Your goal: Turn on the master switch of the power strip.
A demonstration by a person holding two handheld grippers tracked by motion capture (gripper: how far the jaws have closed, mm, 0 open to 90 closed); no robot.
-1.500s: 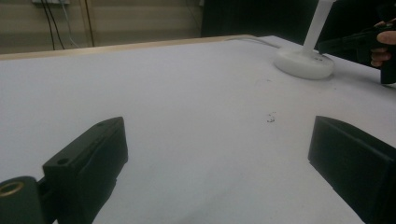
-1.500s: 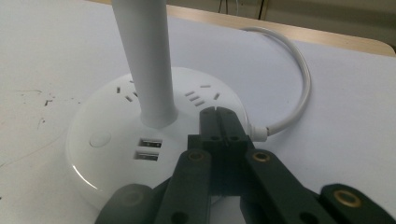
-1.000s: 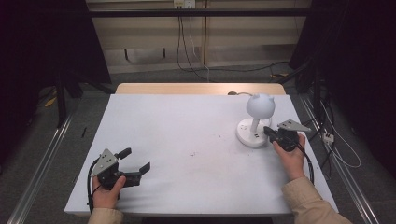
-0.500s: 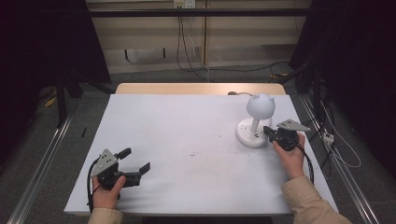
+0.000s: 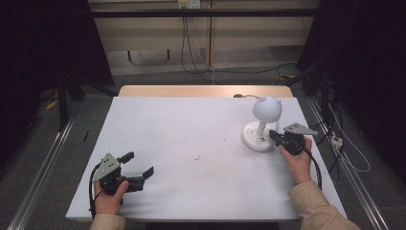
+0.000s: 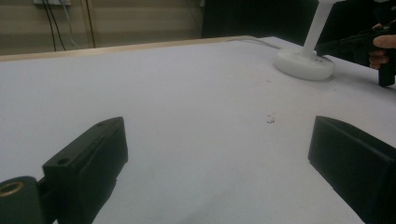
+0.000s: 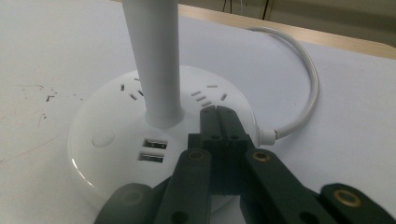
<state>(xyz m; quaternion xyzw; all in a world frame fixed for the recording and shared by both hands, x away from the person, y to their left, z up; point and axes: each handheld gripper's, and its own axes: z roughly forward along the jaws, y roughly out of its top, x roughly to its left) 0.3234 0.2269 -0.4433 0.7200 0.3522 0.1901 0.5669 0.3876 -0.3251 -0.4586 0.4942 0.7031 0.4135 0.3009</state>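
Lamp (image 5: 262, 125) | we are pressing our clenched right tool (image 7: 218, 113) onto its round base (image 7: 112, 140) | left tool (image 5: 141, 167) resting released on tabletop (image 5: 191, 124)

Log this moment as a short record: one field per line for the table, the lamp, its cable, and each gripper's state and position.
table: white top, a few small dark specks near the middle
lamp: white, round base with socket slots, two USB ports and a round button; upright stem, rounded head; stands at the table's right side
cable: white, loops from the base's edge toward the far edge
left gripper: open, near the front left corner, holding nothing
right gripper: shut, tips over the base beside the stem
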